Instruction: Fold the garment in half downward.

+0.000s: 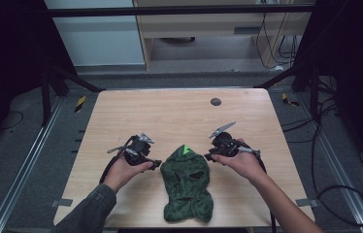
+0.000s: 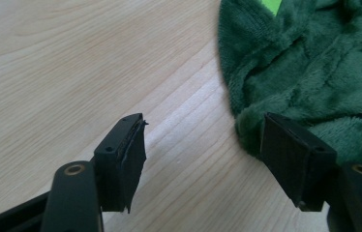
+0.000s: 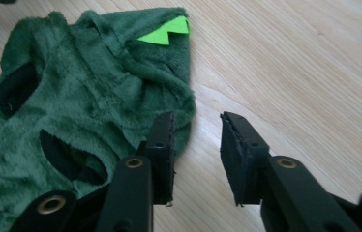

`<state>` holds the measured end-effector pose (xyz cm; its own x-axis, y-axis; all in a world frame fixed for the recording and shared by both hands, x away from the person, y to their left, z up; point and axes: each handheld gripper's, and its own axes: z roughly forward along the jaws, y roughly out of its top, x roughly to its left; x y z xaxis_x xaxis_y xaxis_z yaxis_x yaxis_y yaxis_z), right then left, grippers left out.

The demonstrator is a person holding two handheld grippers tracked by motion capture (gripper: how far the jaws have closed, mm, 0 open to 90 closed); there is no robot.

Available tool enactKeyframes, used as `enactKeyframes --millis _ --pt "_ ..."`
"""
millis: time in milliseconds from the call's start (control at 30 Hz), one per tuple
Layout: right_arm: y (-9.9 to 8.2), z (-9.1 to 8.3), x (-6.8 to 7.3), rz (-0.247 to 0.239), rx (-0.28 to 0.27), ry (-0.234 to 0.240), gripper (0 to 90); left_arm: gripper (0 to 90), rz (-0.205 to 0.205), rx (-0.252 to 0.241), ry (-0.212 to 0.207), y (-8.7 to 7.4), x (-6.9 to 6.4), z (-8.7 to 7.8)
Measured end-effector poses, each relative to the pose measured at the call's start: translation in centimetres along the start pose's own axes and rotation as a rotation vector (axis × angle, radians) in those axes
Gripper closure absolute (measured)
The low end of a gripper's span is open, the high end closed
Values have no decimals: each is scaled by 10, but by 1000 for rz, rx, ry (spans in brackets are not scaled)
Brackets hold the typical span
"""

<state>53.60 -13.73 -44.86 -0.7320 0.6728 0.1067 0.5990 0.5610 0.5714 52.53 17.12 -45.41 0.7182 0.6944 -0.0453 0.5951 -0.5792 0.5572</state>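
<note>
A small dark green fleece garment [image 1: 187, 187] with a bright green spike [image 1: 186, 150] on its hood lies flat on the wooden table [image 1: 179, 116], near the front edge. My left gripper [image 1: 157, 164] sits just left of it, open, its right jaw at the fleece edge [image 2: 247, 130]. My right gripper [image 1: 208, 156] is just right of the hood, open with a narrower gap, its left jaw beside the hood's edge [image 3: 181, 116]. The spike [image 3: 167, 33] shows at the top of the right gripper view. Nothing is held between either pair of jaws.
A small dark round disc [image 1: 215, 101] is set in the table's far side. Metal rails [image 1: 29, 165] and cables [image 1: 344, 194] run along the floor on both sides. A pale cabinet [image 1: 208, 29] stands behind the table.
</note>
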Motion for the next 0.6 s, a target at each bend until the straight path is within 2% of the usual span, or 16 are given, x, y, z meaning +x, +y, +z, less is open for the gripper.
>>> enactKeyframes --millis 133,167,233,367,600 --pt "2 9 -1 0 13 9 677 353 8 12 -13 3 -3 6" --pt "3 10 0 12 15 11 673 353 8 12 -13 3 -3 6" --pt "3 16 0 10 21 14 650 341 20 26 -20 4 -6 11" --pt "5 21 2 9 31 26 628 332 16 23 -16 5 -7 15" --pt "7 30 6 1 50 28 568 328 24 41 -38 7 -9 25"
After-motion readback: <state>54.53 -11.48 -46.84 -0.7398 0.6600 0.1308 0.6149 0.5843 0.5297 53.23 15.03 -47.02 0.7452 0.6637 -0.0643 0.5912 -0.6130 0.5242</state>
